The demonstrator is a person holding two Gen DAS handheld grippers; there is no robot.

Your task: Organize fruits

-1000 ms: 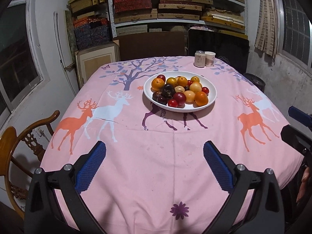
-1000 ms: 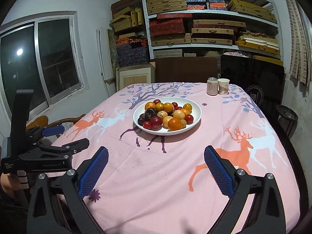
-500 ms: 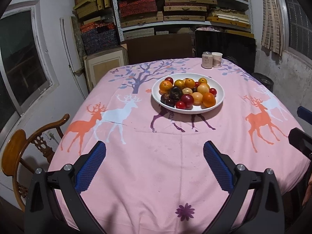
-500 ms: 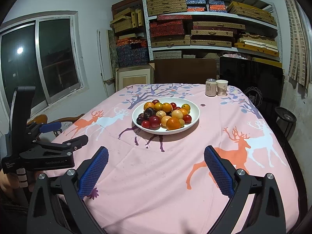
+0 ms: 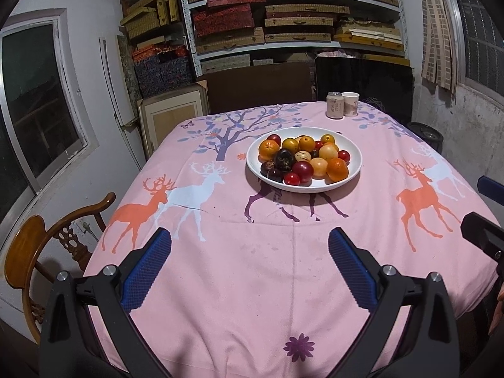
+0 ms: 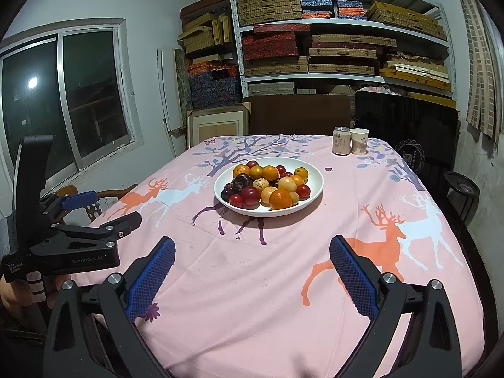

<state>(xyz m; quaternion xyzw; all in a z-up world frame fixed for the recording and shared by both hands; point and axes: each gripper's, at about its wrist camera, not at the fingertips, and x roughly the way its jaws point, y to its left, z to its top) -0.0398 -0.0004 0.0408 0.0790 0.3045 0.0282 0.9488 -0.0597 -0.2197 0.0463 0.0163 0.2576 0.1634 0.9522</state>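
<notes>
your left gripper (image 5: 250,256) and right gripper (image 6: 252,256) hang empty, jaws spread wide, over the near tablecloth (image 5: 252,283). the fruits (image 5: 304,160) sit heaped in the white bowl (image 5: 354,165), mid-table. sorted already or awaiting sorting: unclear.

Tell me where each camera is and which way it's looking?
Left wrist: sits on the left hand-held gripper, open, facing across the pink tablecloth to the fruit plate; the right hand-held gripper shows at the right edge.
Right wrist: sits on the right hand-held gripper, open, facing the same plate; the left hand-held gripper shows at left.
Both share the plate, can and paper cup.
</notes>
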